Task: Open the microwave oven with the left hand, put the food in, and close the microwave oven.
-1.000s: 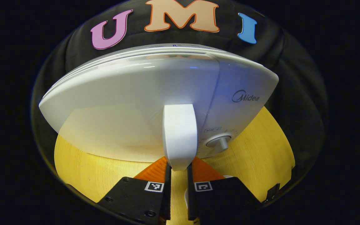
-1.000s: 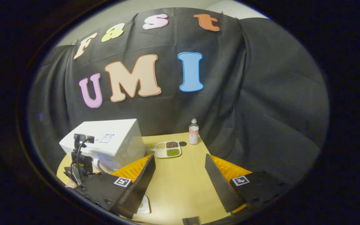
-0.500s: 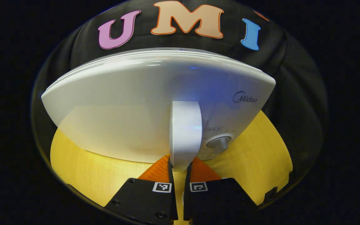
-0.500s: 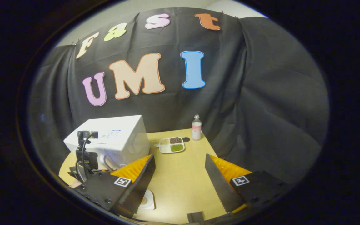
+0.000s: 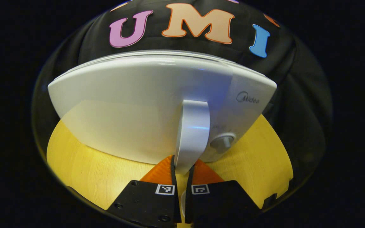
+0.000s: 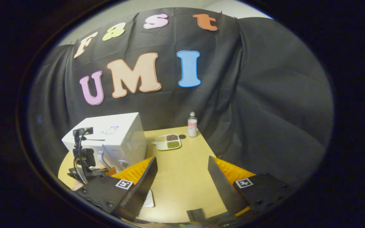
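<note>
In the left gripper view we see the white microwave oven [image 5: 131,107] standing on the yellow wooden counter [image 5: 84,171], its door just ajar along the top seam, and our left claw [image 5: 182,169] is clamped on the lower end of the upright door handle [image 5: 192,133] — both fingers pressing its sides. Just right of the handle sits the round control knob [image 5: 223,141]. In the right gripper view the microwave oven [image 6: 112,139] stands at the counter's left, with the left claw and its camera mast [image 6: 82,152] at its front. Further right, near the counter's [image 6: 182,177] back edge, lies the divided food tray [image 6: 168,142] holding grains, and just beside it a small bottle [image 6: 192,124]. Our right claw [image 6: 182,177] hovers above the counter — fingers spread wide, gripping nothing.
</note>
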